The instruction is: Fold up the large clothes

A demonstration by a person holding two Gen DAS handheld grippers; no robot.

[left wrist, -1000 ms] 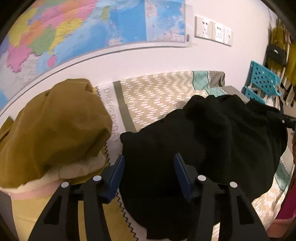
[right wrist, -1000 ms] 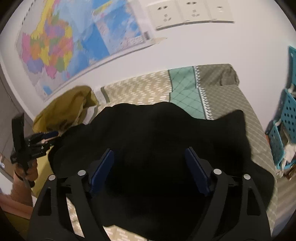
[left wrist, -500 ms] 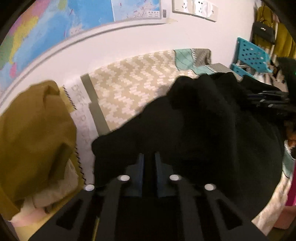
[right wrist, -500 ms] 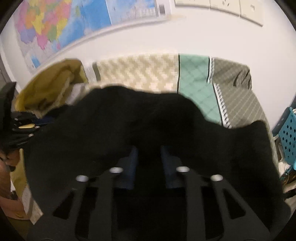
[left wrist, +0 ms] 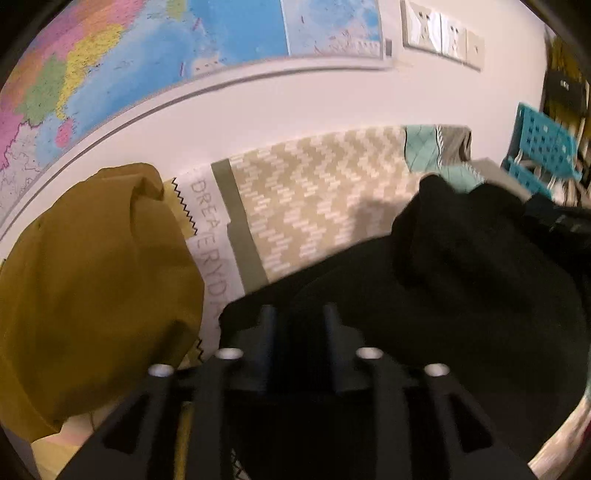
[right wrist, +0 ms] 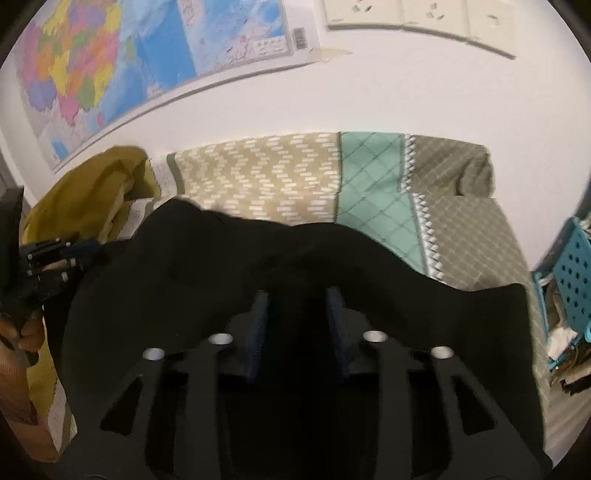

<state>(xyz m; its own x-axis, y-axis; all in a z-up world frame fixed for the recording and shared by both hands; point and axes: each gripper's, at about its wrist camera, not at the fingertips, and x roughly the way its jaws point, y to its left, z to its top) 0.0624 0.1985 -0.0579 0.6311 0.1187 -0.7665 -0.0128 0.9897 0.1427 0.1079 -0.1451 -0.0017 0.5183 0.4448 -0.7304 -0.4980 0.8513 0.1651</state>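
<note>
A large black garment [left wrist: 461, 295] lies bunched on the patterned bedspread [left wrist: 314, 192]. My left gripper [left wrist: 297, 317] is at the garment's left edge; its jaws are opening, a fold of black cloth still between the blue pads. In the right wrist view the same black garment [right wrist: 184, 266] spreads across the bedspread [right wrist: 258, 177]. My right gripper [right wrist: 297, 299] is over its middle edge, jaws opening, with black cloth between and over the fingertips. The left gripper [right wrist: 48, 254] and a hand [right wrist: 26, 332] show at that view's left edge.
A mustard garment [left wrist: 92, 288] is heaped on the bed's left end, close to the black one. A map [left wrist: 147, 55] and wall sockets [right wrist: 424, 14] are on the wall behind. A teal plastic crate [right wrist: 576, 269] stands off the bed's right side.
Both grippers went from wide open to shut on the black cloth, then parted again. The garment's far edge has been drawn forward, baring more of the bedspread.
</note>
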